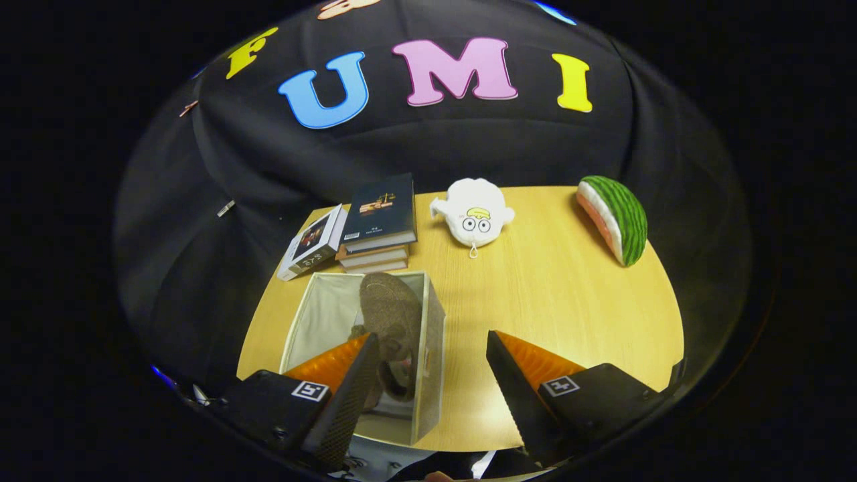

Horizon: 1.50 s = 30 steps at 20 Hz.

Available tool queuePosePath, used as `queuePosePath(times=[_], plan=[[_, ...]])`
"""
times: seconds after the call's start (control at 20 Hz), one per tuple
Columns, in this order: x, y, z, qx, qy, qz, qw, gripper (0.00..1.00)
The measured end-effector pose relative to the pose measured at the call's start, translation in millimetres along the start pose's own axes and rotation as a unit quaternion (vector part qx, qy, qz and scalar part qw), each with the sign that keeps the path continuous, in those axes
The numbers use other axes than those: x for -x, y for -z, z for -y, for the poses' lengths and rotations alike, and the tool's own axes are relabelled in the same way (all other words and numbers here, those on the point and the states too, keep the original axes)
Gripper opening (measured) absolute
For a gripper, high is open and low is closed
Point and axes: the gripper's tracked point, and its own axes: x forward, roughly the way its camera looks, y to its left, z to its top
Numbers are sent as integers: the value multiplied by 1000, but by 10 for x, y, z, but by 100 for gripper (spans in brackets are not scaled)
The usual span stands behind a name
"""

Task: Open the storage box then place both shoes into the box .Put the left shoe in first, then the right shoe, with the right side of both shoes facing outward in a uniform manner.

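The gripper [432, 365] hangs wide open, holding nothing, over the counter [535, 294]. Its left finger hides part of the shoe [392, 314] standing inside the open storage box [432, 348]; a second shoe cannot be made out.

Hand-held gripper [432, 385], two-finger type.

- Fingers [348, 395]: two, wedge-shaped, tapering to narrow tips. Inner gripping faces black with a fine ribbed or knurled texture. Outer upper faces bright orange, ridged crosswise.
- Finger mounts: two black, matte, blocky housings, one behind each finger, with rounded edges.
- Markings: one small square white tag printed with a black block pattern on top of each housing, just behind the orange section.
- Fittings: a small round fastener or hole shows on the left housing's side; detail too dark to make out.
- State: fingers set wide apart, nothing pressed between them.
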Motion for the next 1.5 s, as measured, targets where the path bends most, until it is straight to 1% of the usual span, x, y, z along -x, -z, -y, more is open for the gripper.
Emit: queuePosePath(times=[0.15,0.35,0.6,0.9,1.0,1.15,1.35,1.5], plan=[[156,-265,174,19,11,61,998,99],[398,-591,404,44,30,137,989,99],[717,-901,761,62,62,215,973,98],[992,-1173,1101,84,97,283,950,99],[1049,-1254,1180,87,105,300,944,98],[1137,-1351,1323,92,112,309,940,98],[1153,-1402,1492,78,116,320,937,98],[1124,-1357,1584,71,115,314,940,98]])
